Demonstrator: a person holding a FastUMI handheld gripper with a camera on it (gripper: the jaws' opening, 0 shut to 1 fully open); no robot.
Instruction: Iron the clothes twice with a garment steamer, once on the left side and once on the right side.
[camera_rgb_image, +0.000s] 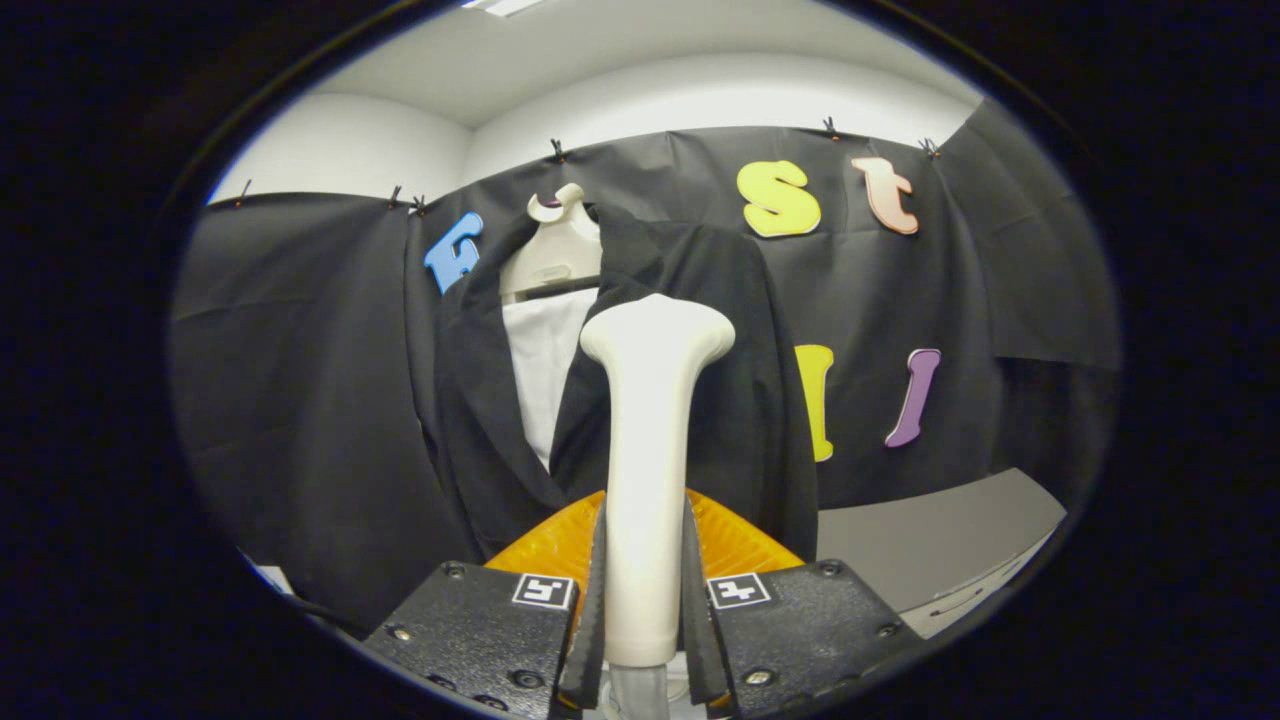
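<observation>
My gripper (646, 590) is shut on the white garment steamer (650, 420), both fingers pressing its handle from either side. The steamer stands upright between the fingers, its wide head at the top. Just beyond it hangs a black jacket (720, 400) over a white shirt (545, 370) on a cream mannequin hanger (555, 250). The steamer head sits in front of the jacket's right front panel, near the lapel; whether it touches the cloth I cannot tell.
An orange ribbed part (735, 540) sits just behind the fingers at the steamer's base. A grey table surface (940, 540) lies to the right, below the black cloth wall (300, 400).
</observation>
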